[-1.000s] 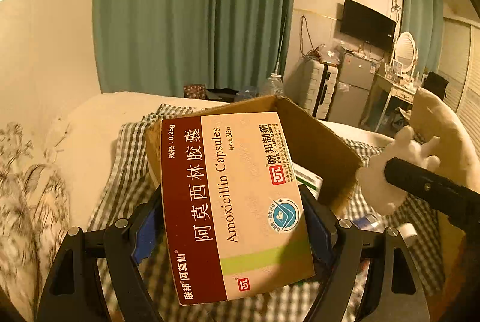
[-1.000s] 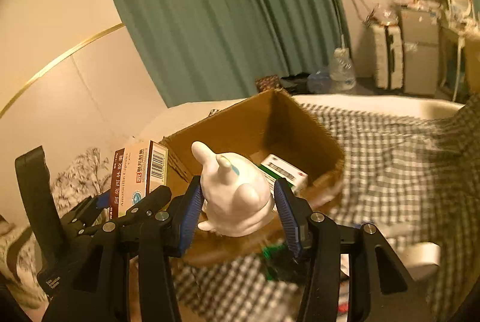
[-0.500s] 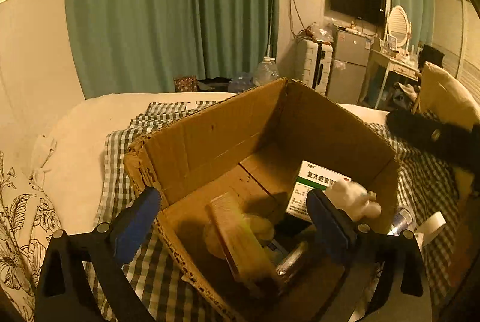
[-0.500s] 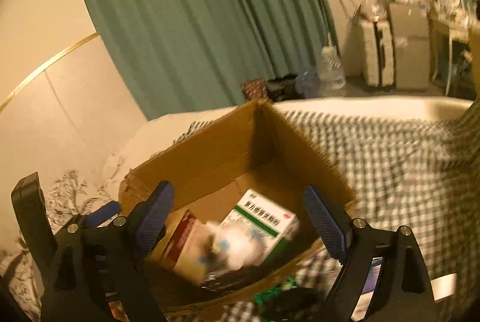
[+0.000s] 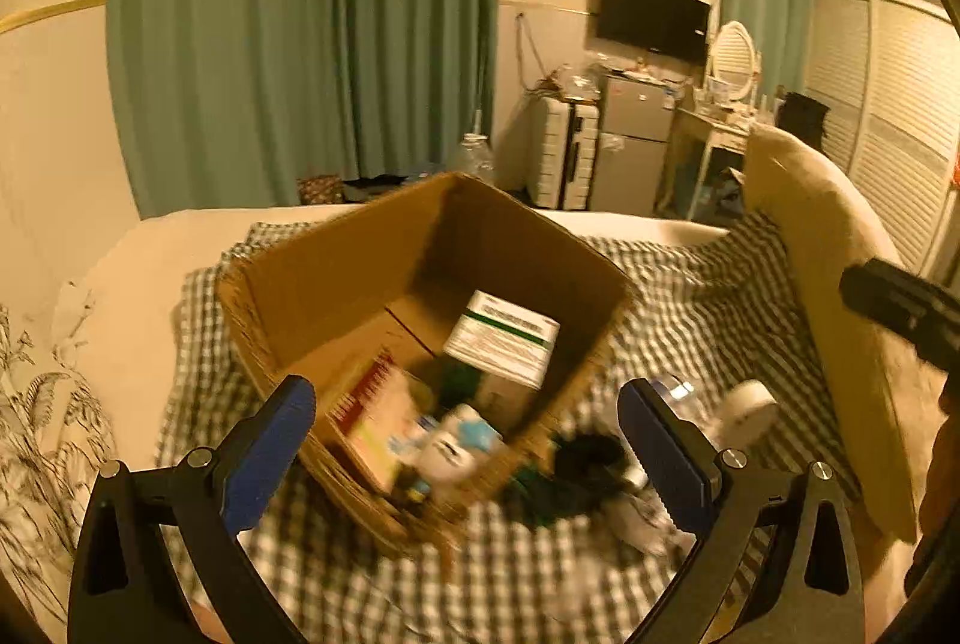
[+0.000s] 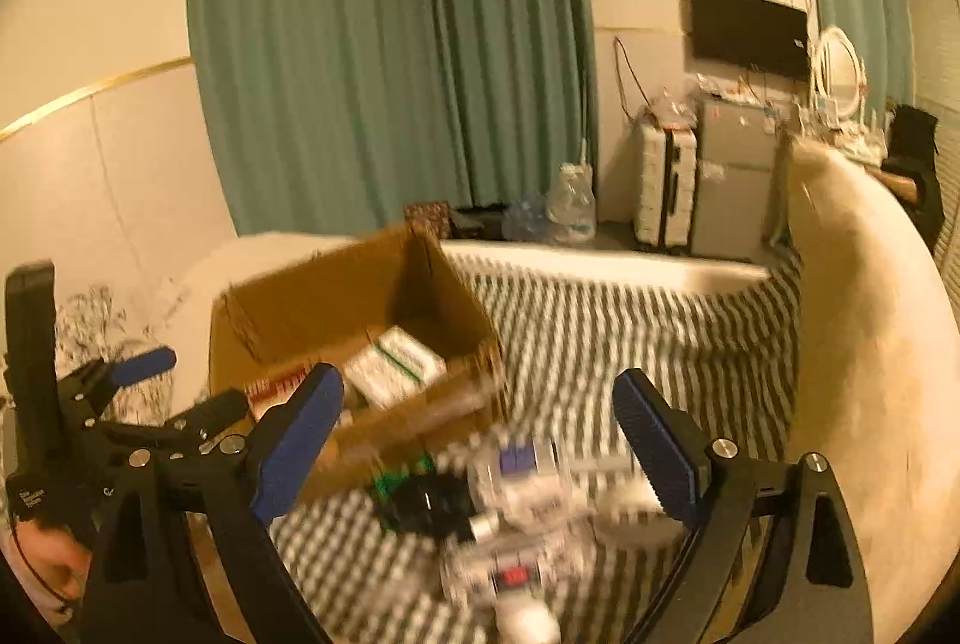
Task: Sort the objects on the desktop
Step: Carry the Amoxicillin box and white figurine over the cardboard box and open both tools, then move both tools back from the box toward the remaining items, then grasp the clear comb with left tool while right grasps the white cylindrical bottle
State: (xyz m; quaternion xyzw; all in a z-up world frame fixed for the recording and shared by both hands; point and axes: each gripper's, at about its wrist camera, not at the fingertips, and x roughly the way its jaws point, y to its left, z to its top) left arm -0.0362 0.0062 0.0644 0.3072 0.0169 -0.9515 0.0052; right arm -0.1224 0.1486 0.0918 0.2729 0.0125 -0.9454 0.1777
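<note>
Both drops done. A second ago my left gripper held the amoxicillin box and my right gripper held the white figurine; now both lie inside the cardboard box, seen between and just beyond the left fingers, next to the green-striped medicine box already there. Left fingers spread wide apart, nothing between the pads. Right fingers also apart and opening a bit more, nothing clamped.

Both views have pulled back from the box, heavy motion blur. Leftovers sit on the checked bedspread between and just below the right fingers: a black-and-green item, a blurred white packet, a tape roll. I'd say sorting is partway; the next pick is likely from that pile.
</note>
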